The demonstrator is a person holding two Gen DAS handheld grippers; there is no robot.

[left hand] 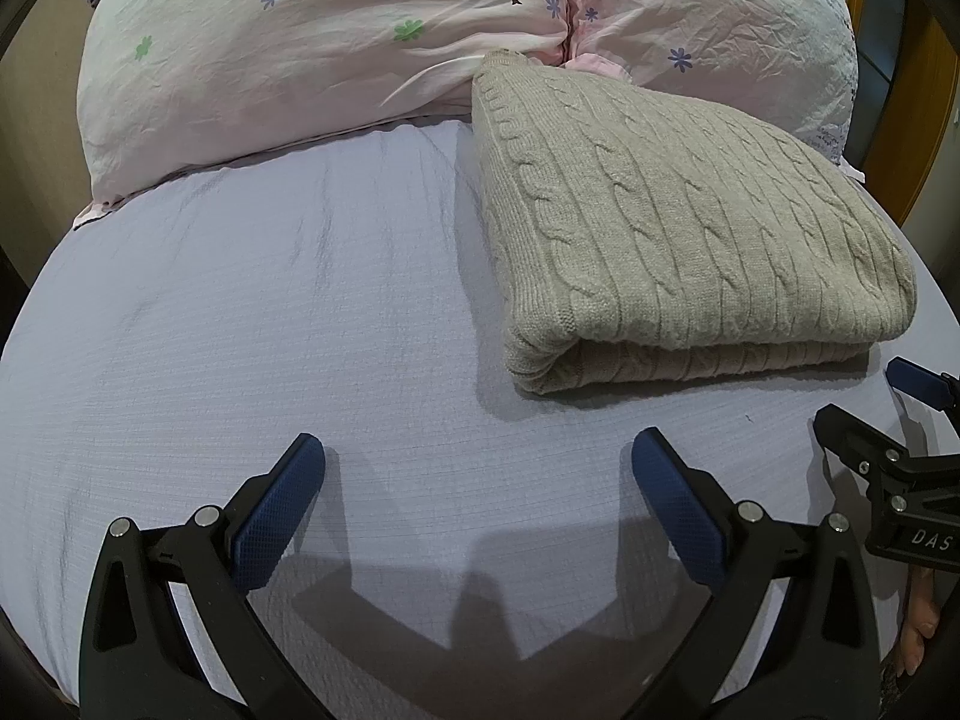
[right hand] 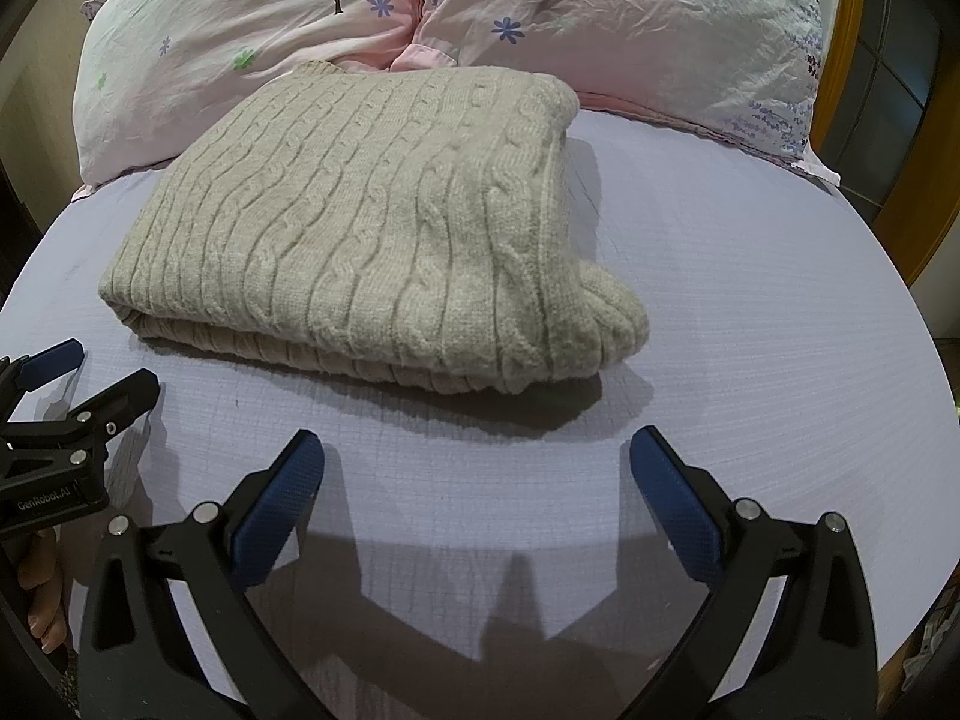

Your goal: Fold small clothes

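A beige cable-knit sweater (left hand: 678, 222) lies folded in a thick rectangle on the pale lilac bedsheet (left hand: 240, 312); it also shows in the right wrist view (right hand: 372, 228). My left gripper (left hand: 477, 456) is open and empty, hovering over bare sheet in front of and left of the sweater. My right gripper (right hand: 477, 456) is open and empty, just in front of the sweater's near folded edge. Each gripper shows at the edge of the other's view: the right one (left hand: 870, 408) and the left one (right hand: 96, 378), both with jaws apart.
Two pink floral pillows (left hand: 312, 60) (right hand: 630, 30) lie along the head of the bed behind the sweater, touching its far edge. A wooden frame (right hand: 852, 78) stands at the far right. The bedsheet (right hand: 750, 300) spreads to the right of the sweater.
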